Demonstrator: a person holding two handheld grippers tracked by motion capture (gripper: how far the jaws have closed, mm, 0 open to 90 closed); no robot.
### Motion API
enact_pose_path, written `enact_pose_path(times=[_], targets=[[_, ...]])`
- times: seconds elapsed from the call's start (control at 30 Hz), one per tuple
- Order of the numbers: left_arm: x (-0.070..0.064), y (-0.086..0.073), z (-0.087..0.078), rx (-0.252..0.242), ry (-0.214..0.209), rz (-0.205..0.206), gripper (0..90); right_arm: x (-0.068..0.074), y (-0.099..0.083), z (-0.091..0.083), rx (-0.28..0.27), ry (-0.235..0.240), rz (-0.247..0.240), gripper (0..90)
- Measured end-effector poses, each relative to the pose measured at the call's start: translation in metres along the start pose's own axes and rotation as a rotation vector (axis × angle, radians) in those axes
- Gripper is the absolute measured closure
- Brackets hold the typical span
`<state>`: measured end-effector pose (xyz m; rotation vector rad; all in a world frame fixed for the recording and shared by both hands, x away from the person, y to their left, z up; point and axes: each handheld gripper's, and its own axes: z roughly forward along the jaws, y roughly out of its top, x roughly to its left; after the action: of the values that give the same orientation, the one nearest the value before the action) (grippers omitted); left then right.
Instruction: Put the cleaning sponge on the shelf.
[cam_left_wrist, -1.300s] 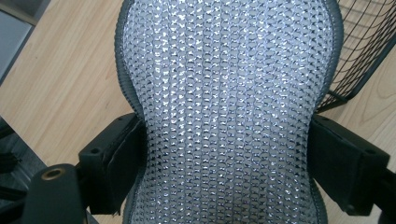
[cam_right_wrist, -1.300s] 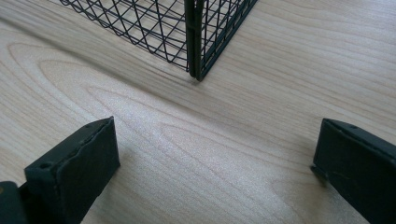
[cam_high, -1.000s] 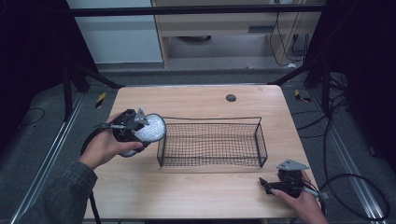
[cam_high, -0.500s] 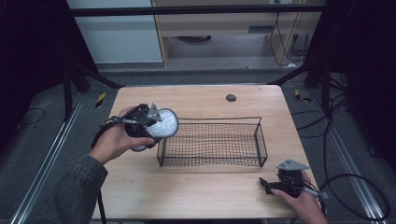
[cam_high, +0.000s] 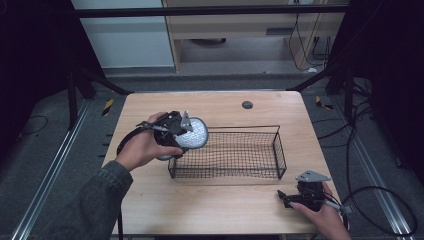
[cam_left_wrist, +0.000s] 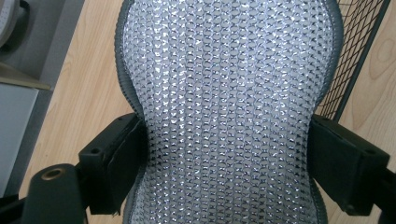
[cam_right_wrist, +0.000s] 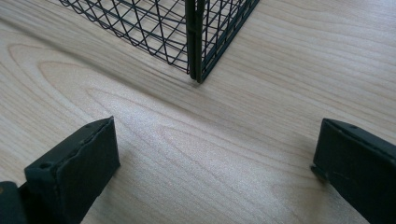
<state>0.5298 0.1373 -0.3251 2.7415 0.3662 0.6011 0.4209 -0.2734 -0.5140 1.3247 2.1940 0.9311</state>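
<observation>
Silver, glittering mesh with a grey rim covers the round pad (cam_left_wrist: 229, 112) clamped between the jaws of the left hand-held gripper (cam_high: 175, 132); in the left gripper view both black jaws press its sides. In the high view the pad sits left of centre, held above the left end of the black wire basket (cam_high: 227, 152), overlapping its upper left corner. The left hand (cam_high: 142, 147) wraps the hand-held gripper from the left.

The basket stands mid-desk with bare wood on all sides of it; the widest open strip of the desk (cam_high: 210, 205) runs along the bottom of the frame.

The right hand-held gripper (cam_high: 287, 197) lies low at the lower right, near the desk's front edge, its jaws spread wide with nothing between them. In the right gripper view a basket corner (cam_right_wrist: 196, 42) stands just ahead of them.

A small dark disc (cam_high: 247, 104) lies near the far edge, well apart from the basket.
</observation>
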Motion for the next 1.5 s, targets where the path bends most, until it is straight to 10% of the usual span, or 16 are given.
enact_pose_path(times=[1.5], targets=[[-0.017, 0.051, 0.046, 0.011, -0.020, 0.087, 15.4, -0.001, 0.001, 0.001, 0.000, 0.007, -0.004, 0.4]])
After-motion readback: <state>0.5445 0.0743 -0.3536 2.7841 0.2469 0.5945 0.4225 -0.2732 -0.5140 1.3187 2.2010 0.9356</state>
